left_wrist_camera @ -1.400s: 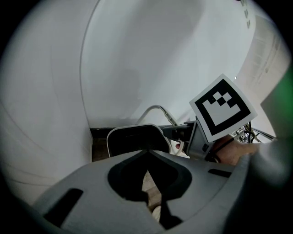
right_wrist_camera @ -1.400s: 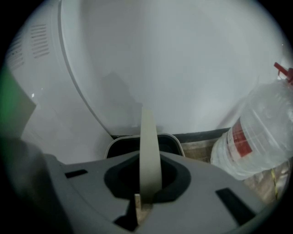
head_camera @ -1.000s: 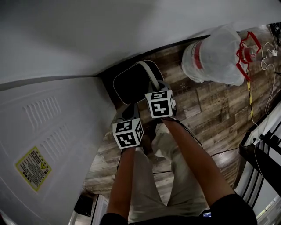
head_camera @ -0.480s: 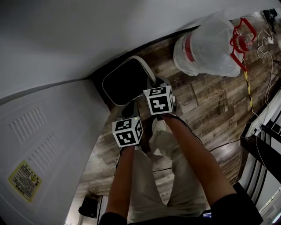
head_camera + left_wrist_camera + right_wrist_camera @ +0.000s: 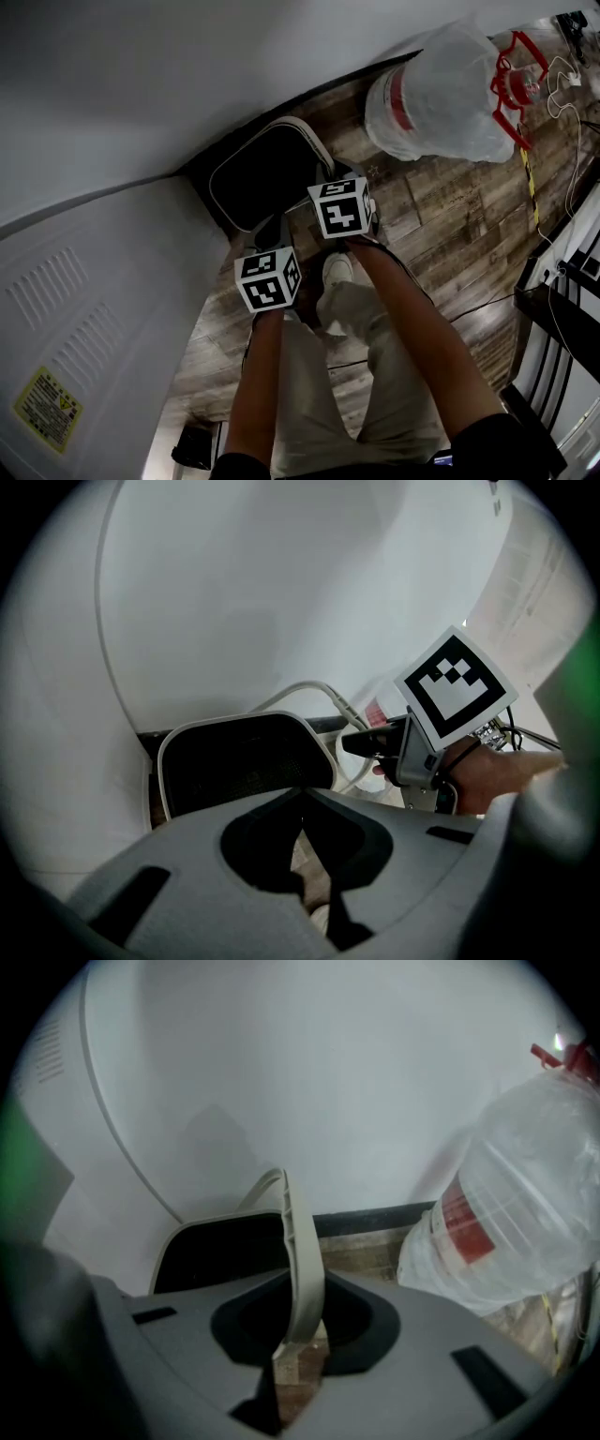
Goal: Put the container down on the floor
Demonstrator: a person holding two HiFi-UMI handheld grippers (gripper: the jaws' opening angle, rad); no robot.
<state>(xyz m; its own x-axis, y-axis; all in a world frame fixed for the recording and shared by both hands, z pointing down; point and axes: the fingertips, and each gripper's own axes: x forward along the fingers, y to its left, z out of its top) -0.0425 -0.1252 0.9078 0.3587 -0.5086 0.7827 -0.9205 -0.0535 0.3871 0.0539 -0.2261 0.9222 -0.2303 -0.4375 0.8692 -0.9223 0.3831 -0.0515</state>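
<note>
The right claw (image 5: 298,1330) is clamped on the container's pale bail handle (image 5: 302,1251), which stands upright btwn its jaws. The jaws have just eased a touch wider, but the handle is there btwn them & the pads look to be on it. Gripping the handle, not the rim, lets the container hang level & go straight down w/o tipping.

The left claw (image 5: 305,841) has its jaws together w/ nothing btwn them, only floor showing past the tips. It rides just beside the right one, prob. as a spare in case the load swings. It carries nothing.

The container (image 5: 267,183), dark inside w/ a white rim, is low in the corner where the wall (image 5: 187,75) meets the white appliance (image 5: 94,309), over the wood floor (image 5: 441,234). No view shows whether its base touches the boards yet. Going by the upright handle & how low it is, prob. at or near touchdown, w/ only the release left.

The spot makes sense: tucked by the appliance, out of the way, well apart from the plastic-wrapped water jug (image 5: 441,98) further right. The person's shoe (image 5: 337,270) is near it, so it's going down just ahead of the feet.

Risk: letting go early could mean a drop or a tip. The handle will likely flop onto the rim once freed.
</note>
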